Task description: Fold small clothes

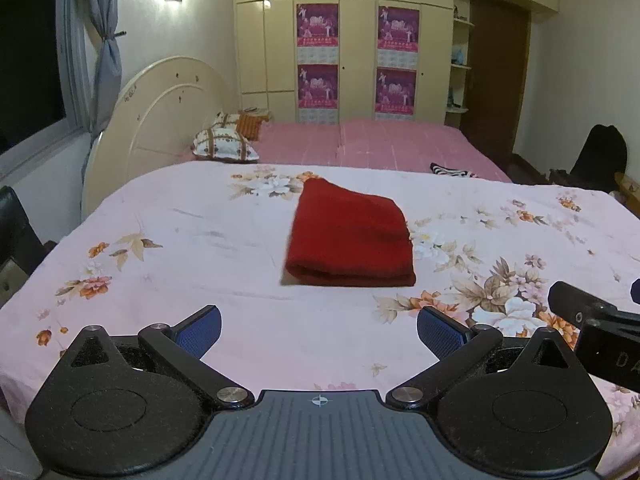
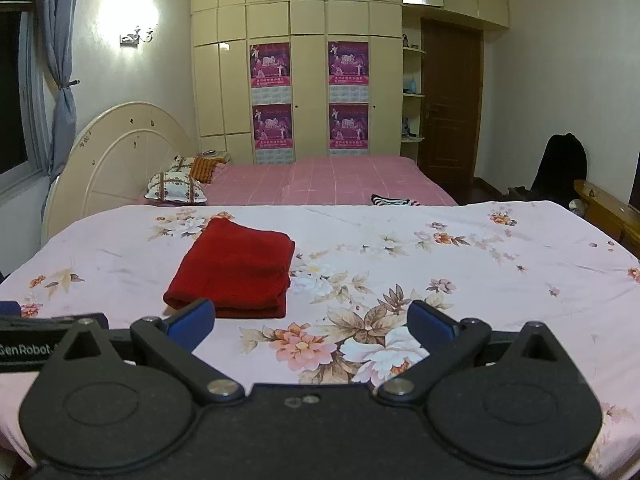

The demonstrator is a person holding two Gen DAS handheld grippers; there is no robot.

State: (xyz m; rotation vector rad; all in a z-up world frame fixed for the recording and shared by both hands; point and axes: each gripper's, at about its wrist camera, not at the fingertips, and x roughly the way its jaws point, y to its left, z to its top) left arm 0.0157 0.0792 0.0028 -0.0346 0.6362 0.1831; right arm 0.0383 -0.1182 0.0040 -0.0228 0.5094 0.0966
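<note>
- red cloth (image 1: 350, 236) lies folded on the floral sheet (image 1: 200, 240), at 12 o'clock
- left hand-held gripper (image 1: 319, 322) wide open, empty; right hand-held gripper (image 2: 311, 320) likewise

Left gripper (image 1: 319, 330): we hold it tilted downward, jaws spread wide, nothing between our blue pads (image 1: 440, 330).
Right gripper (image 2: 310, 320): tilted downward, jaws wide apart, empty; it sits just right of our left one.
</note>
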